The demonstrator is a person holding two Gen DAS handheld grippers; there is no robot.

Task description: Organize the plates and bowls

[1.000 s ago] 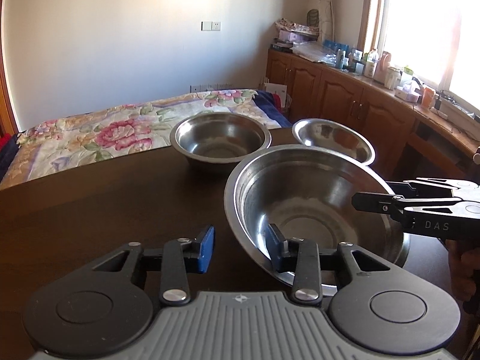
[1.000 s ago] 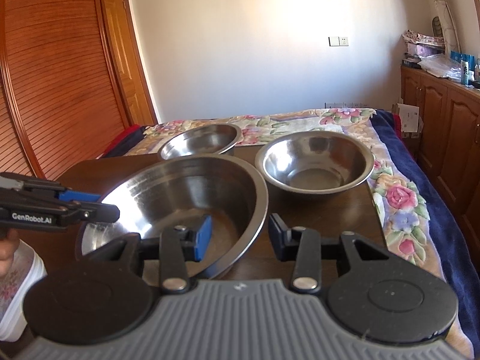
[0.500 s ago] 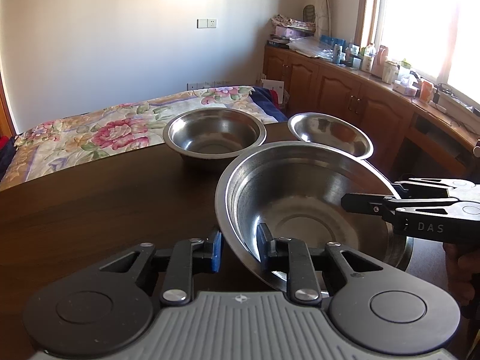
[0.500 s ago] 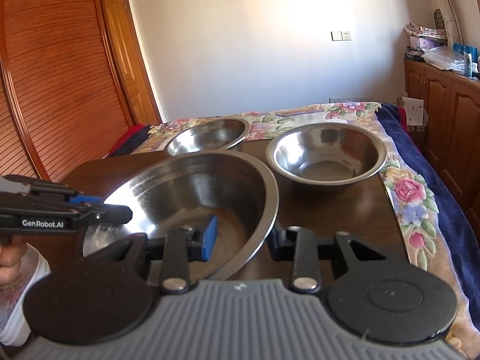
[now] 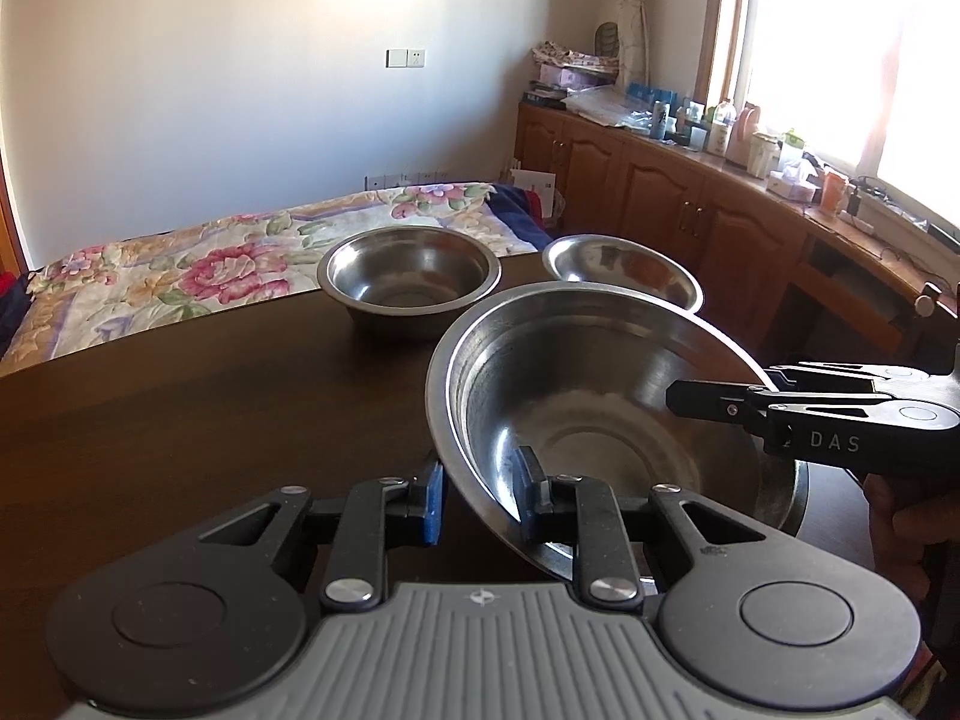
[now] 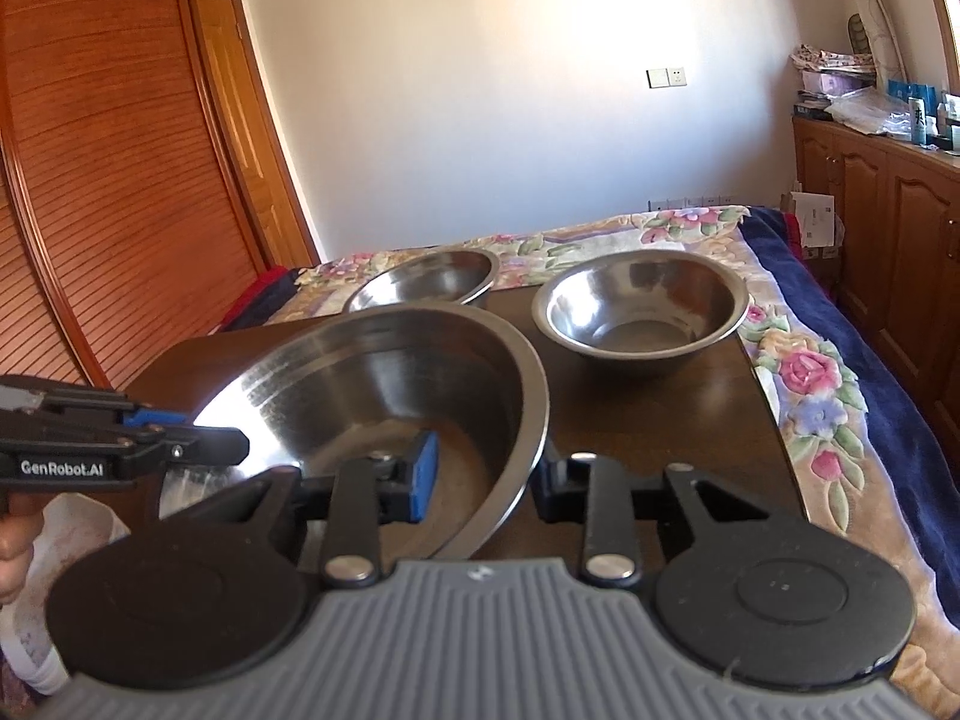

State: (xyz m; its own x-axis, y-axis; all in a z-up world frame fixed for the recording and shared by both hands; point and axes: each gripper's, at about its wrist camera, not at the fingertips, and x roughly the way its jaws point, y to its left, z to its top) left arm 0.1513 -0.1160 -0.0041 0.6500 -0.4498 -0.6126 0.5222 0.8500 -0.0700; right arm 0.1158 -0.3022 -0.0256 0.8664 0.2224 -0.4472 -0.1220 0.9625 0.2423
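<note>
A large steel bowl [image 5: 600,396] [image 6: 390,378] sits nearest on the dark wooden table [image 5: 180,420]. My left gripper [image 5: 477,492] is shut on its near-left rim, one pad inside and one outside. My right gripper [image 6: 486,474] is shut on the opposite rim the same way; in the left wrist view the right gripper [image 5: 720,390] reaches in from the right. In the right wrist view the left gripper [image 6: 198,438] reaches in from the left. Behind stand a medium steel bowl [image 5: 408,282] [image 6: 642,312] and a shallow steel bowl [image 5: 624,270] [image 6: 426,282], both upright and apart from the big one.
A bed with a floral cover [image 5: 180,276] [image 6: 810,372] runs along the table's far edge. Wooden cabinets [image 5: 660,204] topped with bottles and clutter line the window side. A slatted wooden wardrobe [image 6: 90,210] stands on the other side. A hand [image 5: 912,498] holds the right gripper.
Both grippers' fingers have narrowed onto the large bowl's rim. Both cameras have crept closer to the bowl; the two far bowls have not moved.
</note>
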